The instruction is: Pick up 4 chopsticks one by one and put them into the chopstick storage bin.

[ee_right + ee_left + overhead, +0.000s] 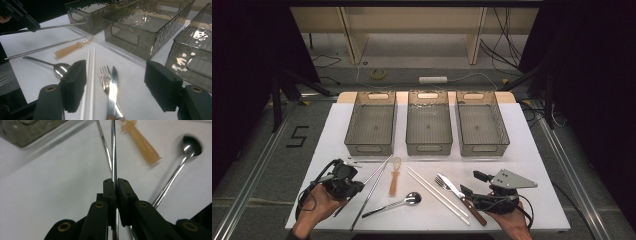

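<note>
Metal chopstick (114, 150): one of a steel pair; clamped between the closed jaws of the left gripper (354, 186), its shaft running straight out ahead of the tips; appears lifted off the white table (532, 150); its twin (105, 147) lies just beside it. Sorting barely begun, by the look of it: all three grey bins (371, 125) empty; amber scoop (394, 179), spoon (397, 202), white chopsticks (437, 192), fork (105, 77) and knife (113, 85) not yet taken. Right gripper (473, 192): jaws wide, holding nothing, poised over fork and knife.
</note>
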Demonstrator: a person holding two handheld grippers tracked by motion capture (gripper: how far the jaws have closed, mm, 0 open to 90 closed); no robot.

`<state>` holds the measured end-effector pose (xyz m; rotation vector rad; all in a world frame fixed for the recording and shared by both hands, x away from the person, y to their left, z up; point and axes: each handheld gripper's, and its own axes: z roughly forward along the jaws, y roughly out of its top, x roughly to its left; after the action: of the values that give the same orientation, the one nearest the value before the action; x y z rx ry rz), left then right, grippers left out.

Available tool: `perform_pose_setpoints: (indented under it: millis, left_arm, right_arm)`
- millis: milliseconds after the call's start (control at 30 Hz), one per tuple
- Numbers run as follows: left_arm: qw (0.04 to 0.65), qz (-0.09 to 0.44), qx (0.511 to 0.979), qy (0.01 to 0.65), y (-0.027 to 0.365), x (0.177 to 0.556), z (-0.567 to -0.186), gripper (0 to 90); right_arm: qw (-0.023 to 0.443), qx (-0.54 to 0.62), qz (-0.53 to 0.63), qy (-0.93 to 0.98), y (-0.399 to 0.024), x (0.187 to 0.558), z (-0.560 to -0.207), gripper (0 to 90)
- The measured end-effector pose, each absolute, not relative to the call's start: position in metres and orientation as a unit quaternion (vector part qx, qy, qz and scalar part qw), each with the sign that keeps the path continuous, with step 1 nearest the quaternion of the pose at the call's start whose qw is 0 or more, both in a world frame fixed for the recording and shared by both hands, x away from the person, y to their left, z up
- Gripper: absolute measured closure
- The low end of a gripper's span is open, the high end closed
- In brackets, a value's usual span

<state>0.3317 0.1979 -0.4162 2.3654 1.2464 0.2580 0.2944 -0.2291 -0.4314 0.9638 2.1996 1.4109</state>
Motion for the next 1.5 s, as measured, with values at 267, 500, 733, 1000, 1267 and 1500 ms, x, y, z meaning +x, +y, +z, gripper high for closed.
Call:
perform_pose_setpoints:
  millis: [267,500,733,1000,1267,1500]
  left_arm:
    - [0.277,0.098,0.846,0.446,0.200,0.340,-0.396,85.0]
    - [0.298,0.110,0.835,0.450,0.203,0.356,-0.385,85.0]
    - [0.318,0.121,0.826,0.450,0.204,0.371,-0.374,85.0]
    - [0.322,0.128,0.820,0.456,0.204,0.394,-0.368,85.0]
    - [0.328,0.142,0.810,0.465,0.210,0.415,-0.357,85.0]
    - [0.332,0.150,0.799,0.479,0.214,0.436,-0.358,84.9]
  right_arm:
    - [0.181,0.343,0.500,0.774,-0.231,0.294,-0.431,32.9]
    - [0.184,0.347,0.505,0.769,-0.232,0.294,-0.430,28.4]
    - [0.181,0.351,0.508,0.765,-0.233,0.295,-0.430,25.9]
    - [0.179,0.351,0.509,0.765,-0.234,0.295,-0.430,25.9]
    - [0.179,0.352,0.509,0.765,-0.234,0.295,-0.431,26.1]
    - [0.178,0.352,0.508,0.765,-0.235,0.295,-0.431,26.1]
